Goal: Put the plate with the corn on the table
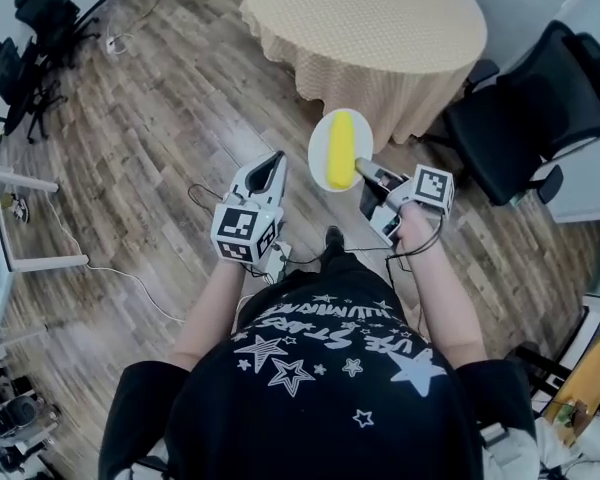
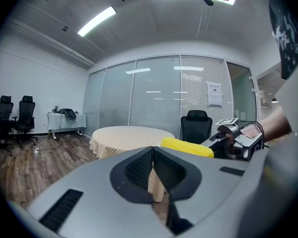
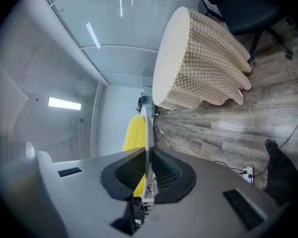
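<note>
Right tool [image 1: 360, 166] clamping plate [image 1: 317, 154] with corn [image 1: 339, 150], left tool [image 1: 276, 160] closed, empty

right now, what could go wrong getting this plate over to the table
1. The right gripper pinches the plate only at its rim, so it could sag or slip from the fingers.
2. The corn lies loose on it; a tilt could roll it onto the floor.
3. The left gripper is shut on nothing, giving no support short of the table.
</note>
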Demonstrator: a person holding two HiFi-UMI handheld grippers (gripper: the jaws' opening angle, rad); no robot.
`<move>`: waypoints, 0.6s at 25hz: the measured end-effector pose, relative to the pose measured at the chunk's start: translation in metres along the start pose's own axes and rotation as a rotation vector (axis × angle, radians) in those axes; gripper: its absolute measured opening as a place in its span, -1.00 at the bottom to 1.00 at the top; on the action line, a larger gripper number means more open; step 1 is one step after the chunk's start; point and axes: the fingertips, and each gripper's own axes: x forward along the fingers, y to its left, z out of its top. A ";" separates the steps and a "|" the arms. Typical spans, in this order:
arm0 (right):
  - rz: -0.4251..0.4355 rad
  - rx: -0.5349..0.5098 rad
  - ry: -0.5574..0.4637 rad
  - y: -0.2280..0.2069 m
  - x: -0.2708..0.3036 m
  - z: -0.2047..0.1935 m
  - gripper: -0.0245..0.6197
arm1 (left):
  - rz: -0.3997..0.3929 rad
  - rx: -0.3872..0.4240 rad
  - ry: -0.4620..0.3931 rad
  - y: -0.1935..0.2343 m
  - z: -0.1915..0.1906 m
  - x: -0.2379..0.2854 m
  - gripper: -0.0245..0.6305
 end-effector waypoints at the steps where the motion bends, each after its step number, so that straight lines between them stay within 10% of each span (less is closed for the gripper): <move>1: -0.003 -0.002 0.000 0.000 0.003 0.009 -0.79 | 0.005 -0.002 0.002 0.002 0.001 0.008 -0.90; 15: -0.015 -0.027 0.044 -0.016 0.026 0.121 -0.79 | 0.066 -0.005 -0.013 0.014 0.023 0.128 -0.90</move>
